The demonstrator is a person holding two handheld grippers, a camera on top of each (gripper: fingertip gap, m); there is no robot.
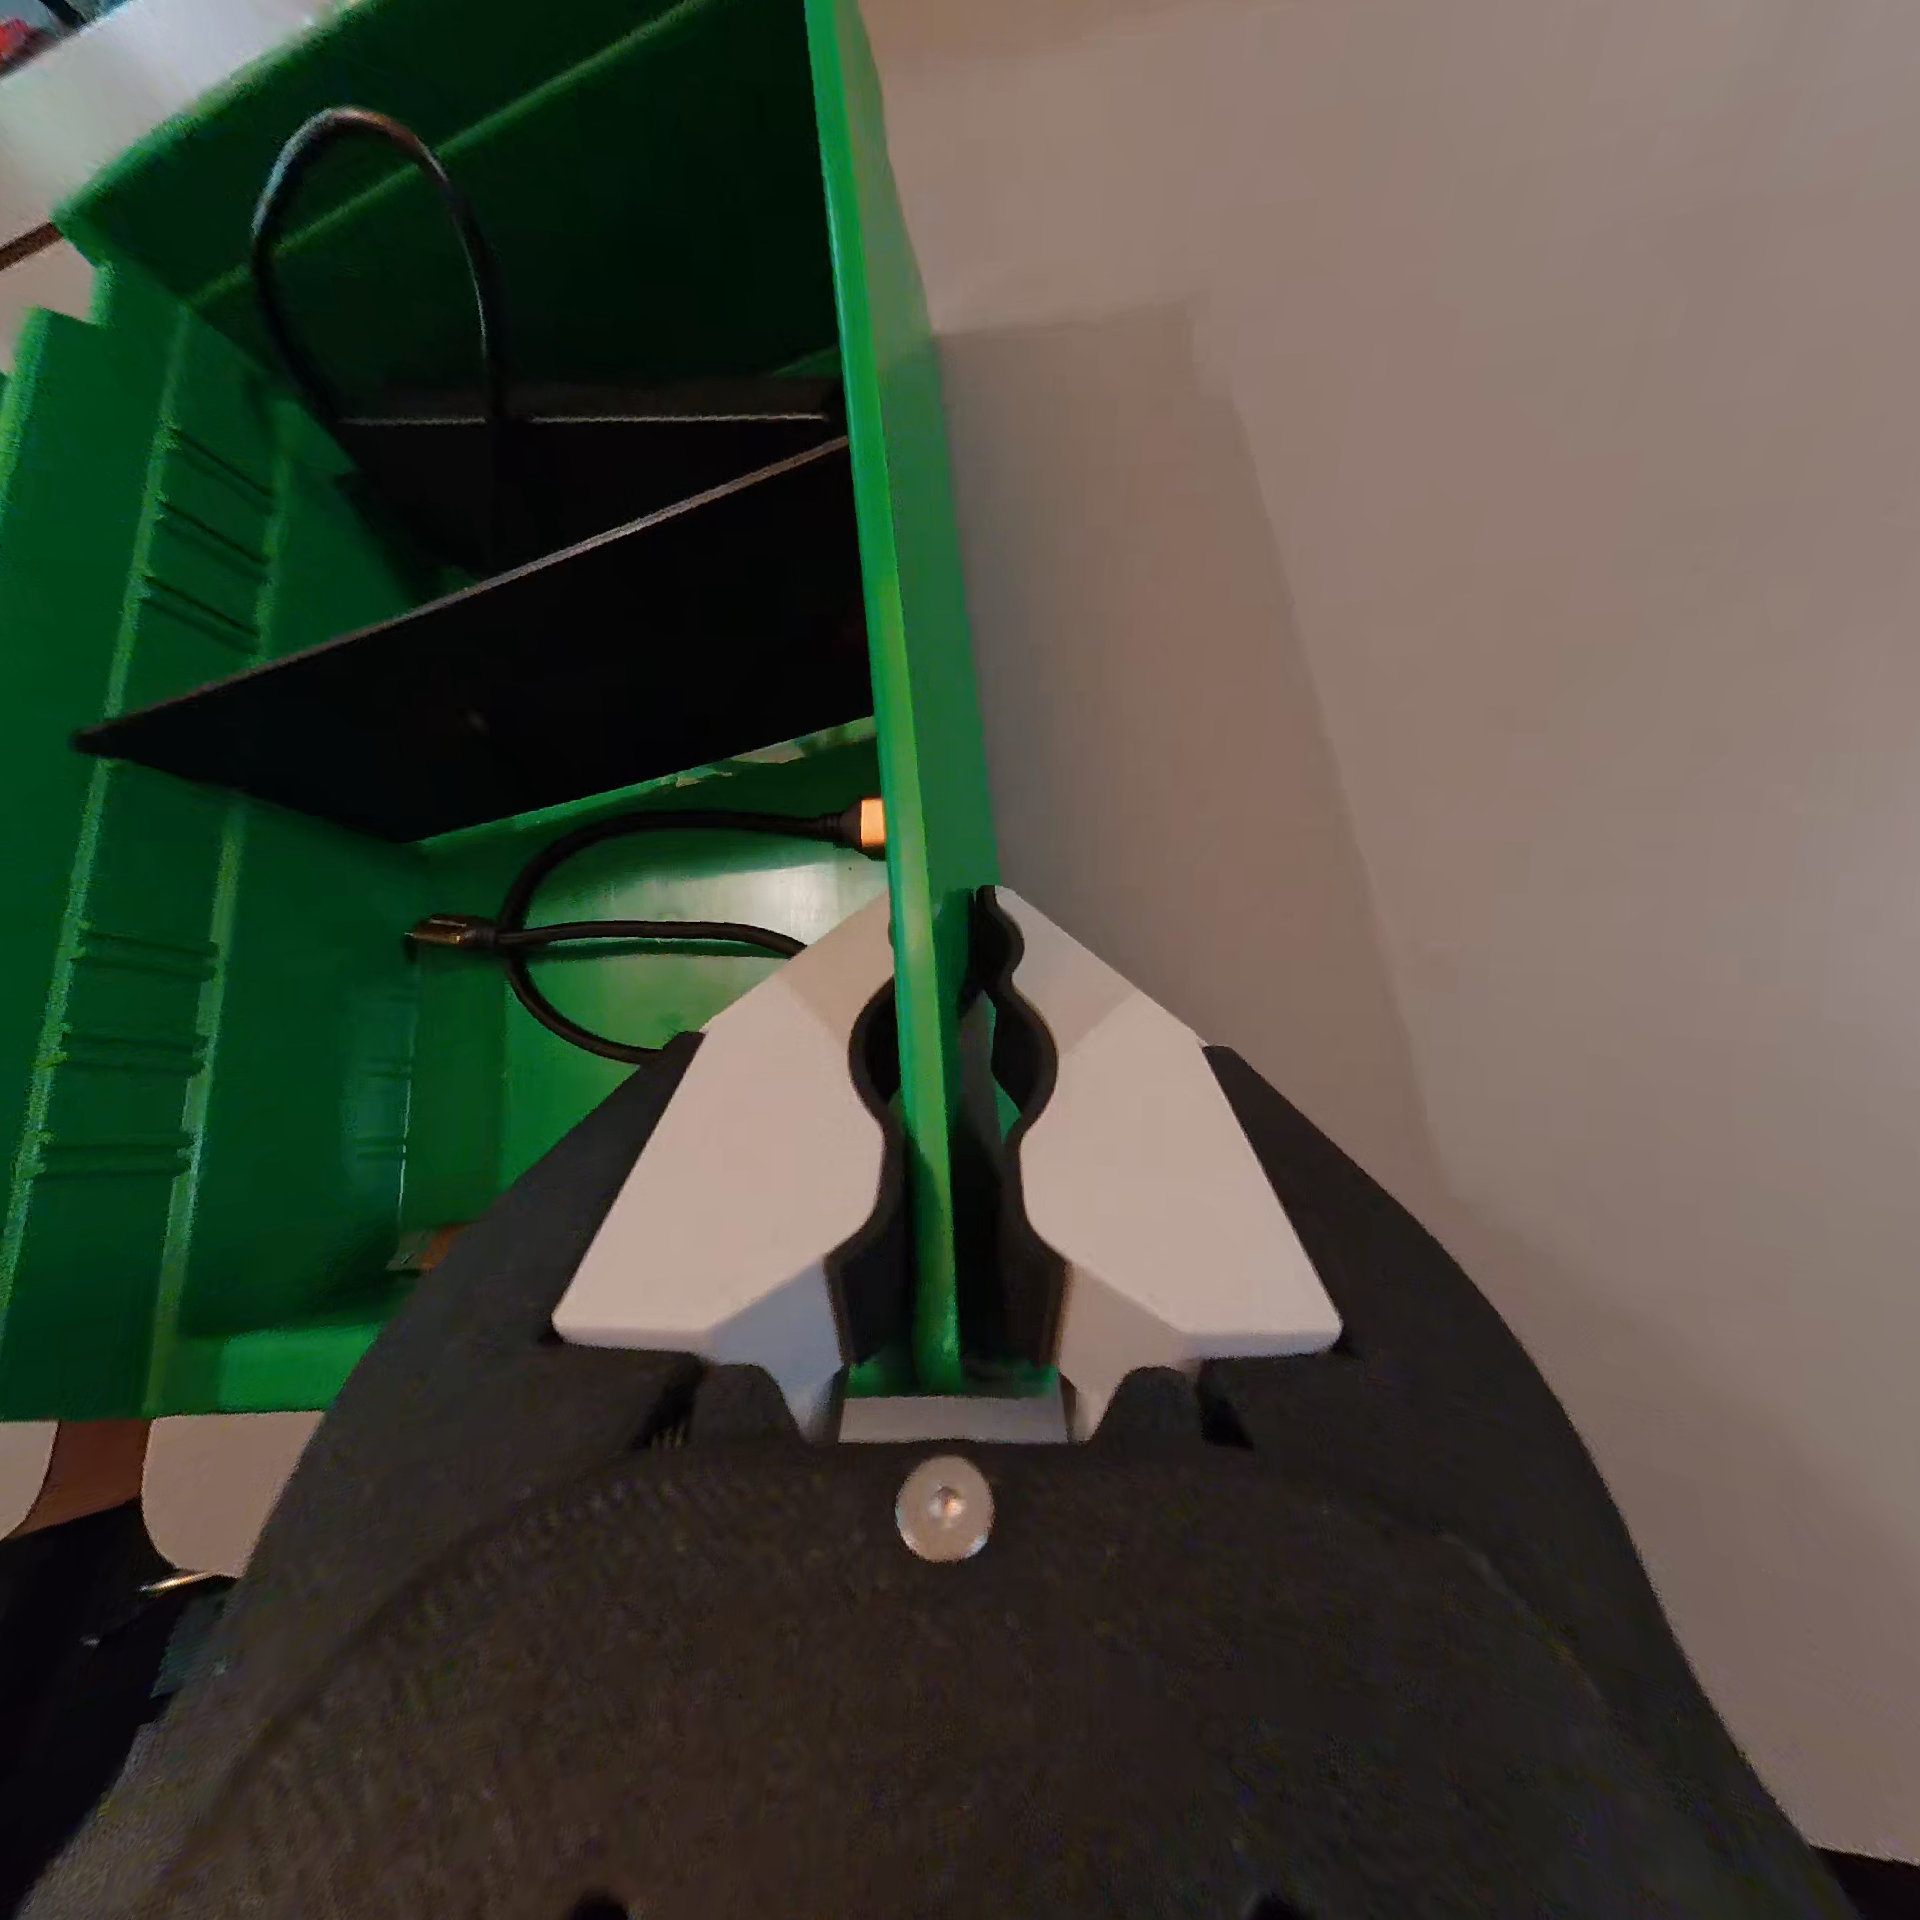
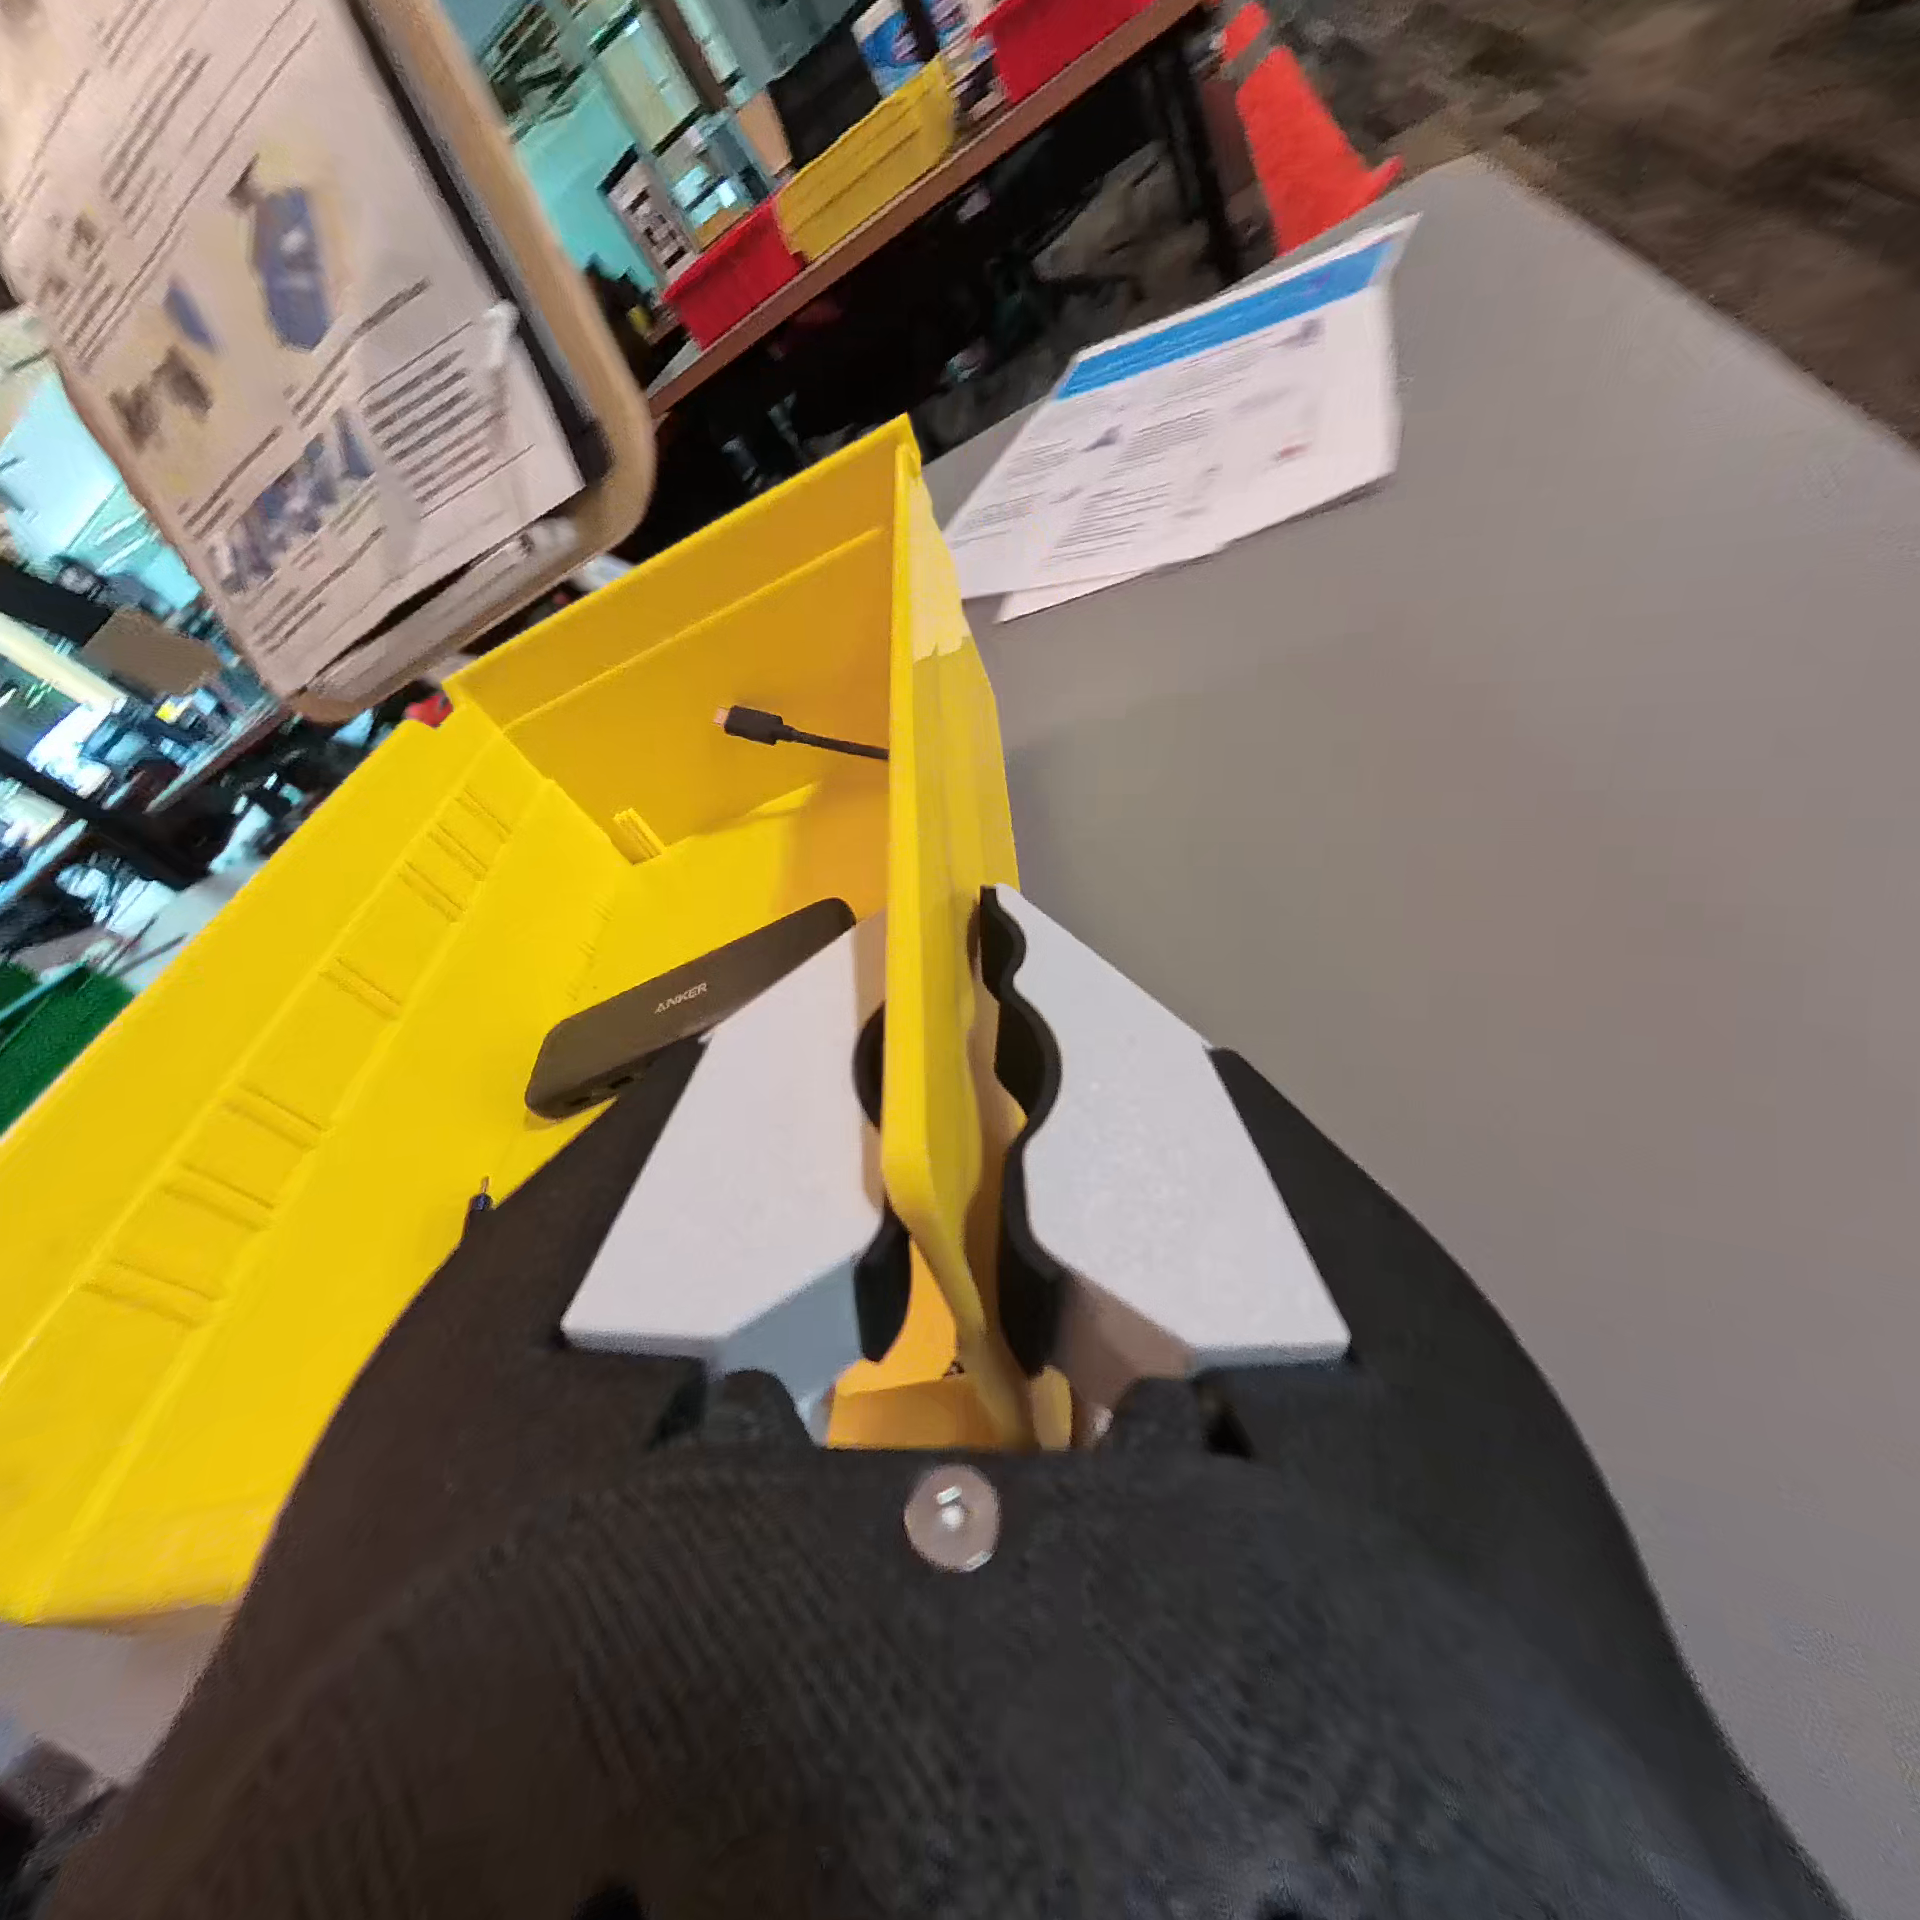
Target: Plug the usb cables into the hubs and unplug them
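In the left wrist view my left gripper (image 1: 940, 935) is shut on the right side wall of a green bin (image 1: 883, 644). In the bin lies a black USB cable (image 1: 623, 914) with a gold plug (image 1: 447, 932) and an orange-lit plug (image 1: 868, 823), below black dividers (image 1: 499, 707). In the right wrist view my right gripper (image 2: 935, 935) is shut on the right side wall of a yellow bin (image 2: 940, 790). A black hub (image 2: 675, 1003) lies in that bin, and its short black cable with a plug (image 2: 758, 724) sticks out near the far wall.
Both bins are on a grey table (image 2: 1455, 935). Printed sheets (image 2: 1205, 436) lie on it beyond the yellow bin. A cardboard box (image 2: 281, 312) looms at the upper left. Shelves with red and yellow bins (image 2: 862, 177) and an orange cone (image 2: 1299, 125) stand behind.
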